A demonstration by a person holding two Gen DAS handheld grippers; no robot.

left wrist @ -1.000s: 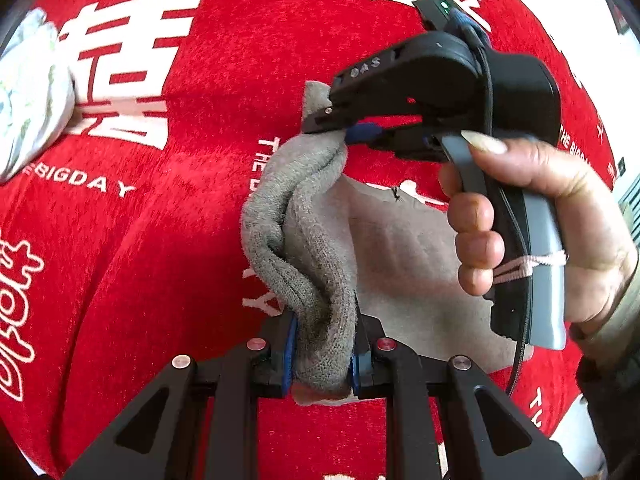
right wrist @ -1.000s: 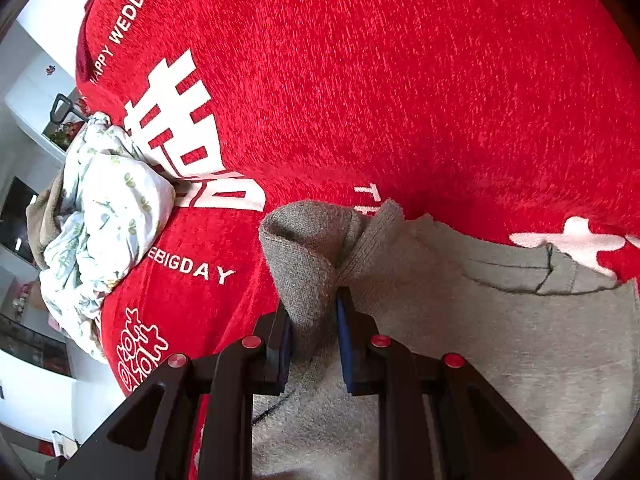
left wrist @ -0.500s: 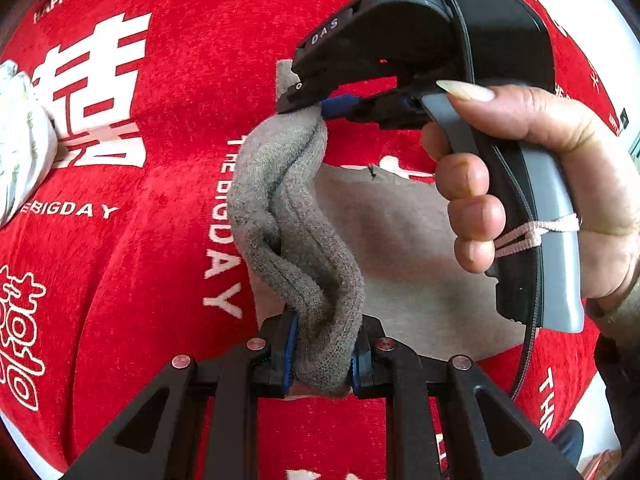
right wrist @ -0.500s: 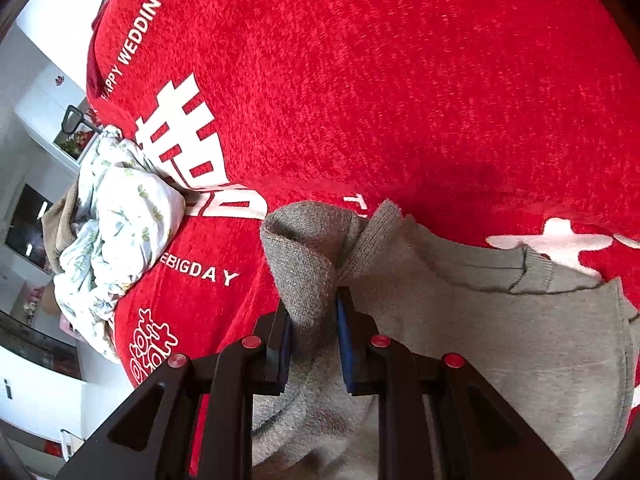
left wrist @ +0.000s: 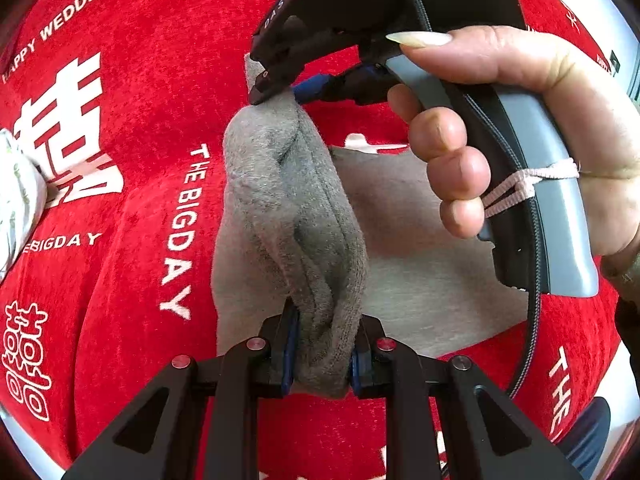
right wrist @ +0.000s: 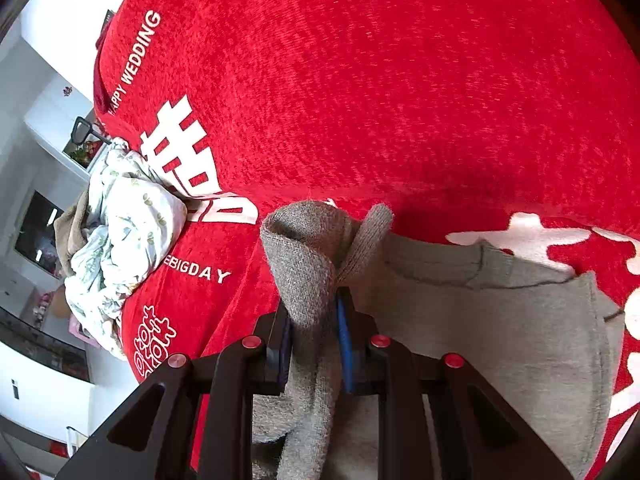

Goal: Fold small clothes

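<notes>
A small grey knit garment (left wrist: 288, 220) lies partly on a red cloth with white lettering. My left gripper (left wrist: 322, 354) is shut on a bunched edge of it at the near side. My right gripper (left wrist: 280, 88), seen in the left wrist view with the hand around its handle, is shut on the far end of the same lifted edge. In the right wrist view the right gripper (right wrist: 314, 336) pinches a folded corner of the grey garment (right wrist: 500, 332), whose flat body spreads to the right.
The red cloth (right wrist: 380, 80) covers the whole work surface. A crumpled white floral garment (right wrist: 120, 236) lies at the cloth's left edge, also at the left in the left wrist view (left wrist: 16, 196). Room furniture shows beyond the left edge.
Both grippers have kept their hold and lifted the grey edge higher and toward each other; the right gripper has come closer to the left wrist camera.
</notes>
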